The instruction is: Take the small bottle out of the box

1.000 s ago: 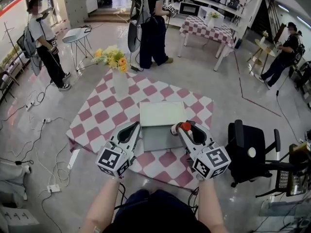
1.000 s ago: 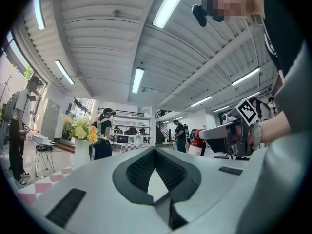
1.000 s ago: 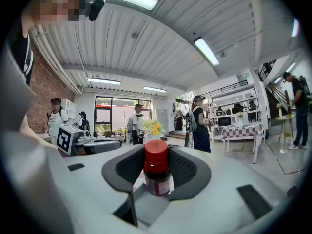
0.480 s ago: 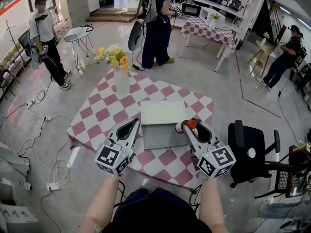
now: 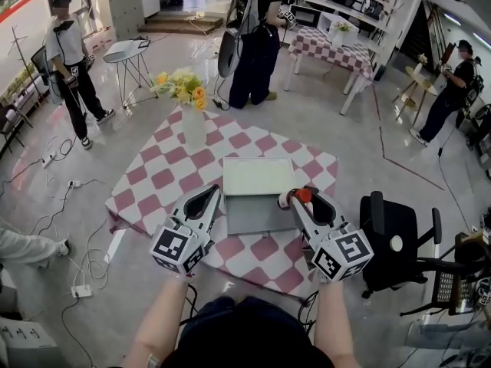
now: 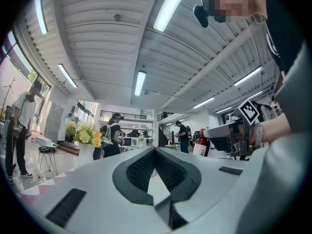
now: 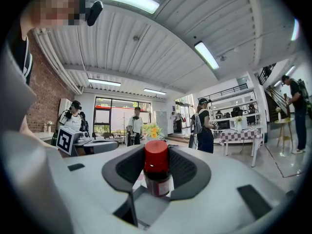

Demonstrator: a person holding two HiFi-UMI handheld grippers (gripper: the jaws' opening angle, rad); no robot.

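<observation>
Two forearms enter from the bottom edge of the head view, each ending in a hand-held gripper with a marker cube at its rear.

1. The left gripper [image 5: 215, 193] lies at lower centre-left, pointing toward the frame top. In the left gripper view, the left gripper [image 6: 155, 153] has its ridged pads meeting at the tips. Only a narrow wedge of gap remains behind the tips, and nothing sits in it.
2. The right gripper [image 5: 298, 198] lies at lower centre-right. In the right gripper view, the right gripper [image 7: 157, 168] has its jaws set wide, and both pads press on the small bottle [image 7: 157, 172]. The bottle stands upright between them, showing a red cap and a dark body with a pale label.
3. In the head view, the small bottle [image 5: 304, 195] appears at the jaw tips, just beside the right edge of the box [image 5: 258, 215], outside it. The bottle's height over the surface cannot be read.
4. The box lies between the two grippers at frame centre. It shows a grey face nearer the bottom edge and a white square face above that.
5. The box rests on a table [image 5: 161, 186] covered with a pink-and-white checked cloth.
6. A white vase [image 5: 192, 131] of yellow flowers stands at the table's upper left part, well apart from the box.
7. A black office chair [image 5: 393, 236] stands on the floor right of the table.
8. Several people stand across the upper frame, beyond the table.
</observation>
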